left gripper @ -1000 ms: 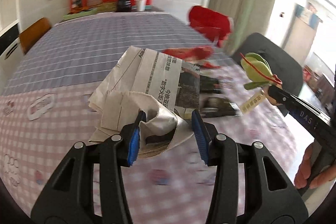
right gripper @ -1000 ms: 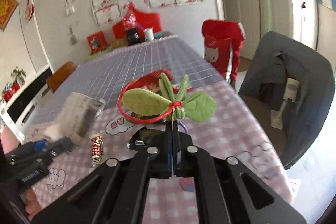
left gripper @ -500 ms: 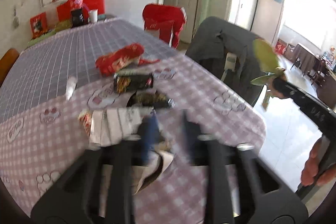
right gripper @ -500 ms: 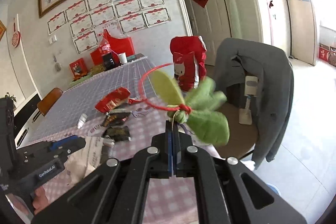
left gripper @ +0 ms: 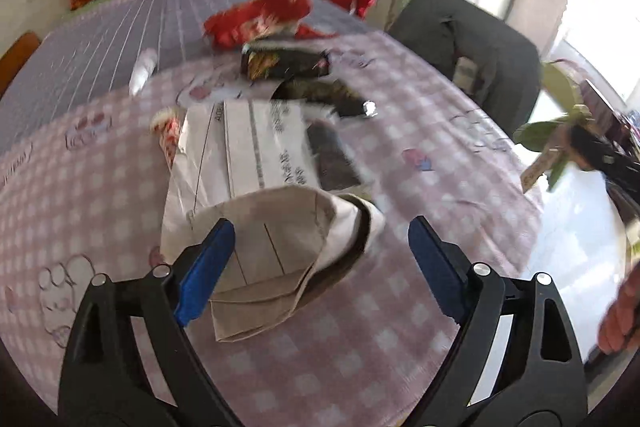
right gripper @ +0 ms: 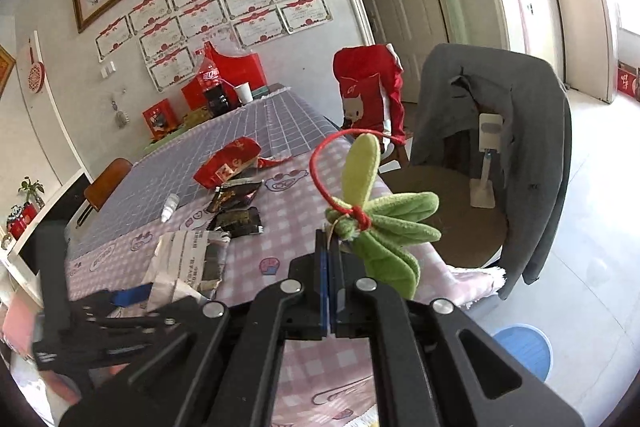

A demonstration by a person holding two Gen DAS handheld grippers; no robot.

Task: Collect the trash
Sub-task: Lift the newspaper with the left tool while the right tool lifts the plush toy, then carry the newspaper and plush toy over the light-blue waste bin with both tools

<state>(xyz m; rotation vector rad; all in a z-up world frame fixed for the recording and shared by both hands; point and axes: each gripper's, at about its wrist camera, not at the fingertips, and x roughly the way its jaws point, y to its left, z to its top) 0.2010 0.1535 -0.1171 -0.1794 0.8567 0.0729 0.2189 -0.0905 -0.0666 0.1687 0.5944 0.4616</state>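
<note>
My left gripper [left gripper: 320, 259] is open, its blue pads on either side of a crumpled newspaper [left gripper: 256, 187] lying on the pink checked tablecloth [left gripper: 420, 155]. My right gripper [right gripper: 329, 259] is shut on a green plush leaf ornament [right gripper: 380, 223] with a red cord loop, held in the air past the table's right edge. The ornament also shows at the right of the left wrist view [left gripper: 552, 123]. A red snack bag [left gripper: 260, 19], dark wrappers [left gripper: 288, 63] and a small candy wrapper [left gripper: 168, 131] lie beyond the newspaper.
A small white bottle [left gripper: 142, 71] lies on the grey part of the cloth. A grey jacket hangs on a chair [right gripper: 500, 131] right of the table, with a red-covered chair [right gripper: 368, 95] behind it. A blue bin [right gripper: 524, 347] stands on the floor.
My left gripper has opened and the newspaper now lies on the table between its pads. My right gripper has carried the green ornament away past the table's right edge.
</note>
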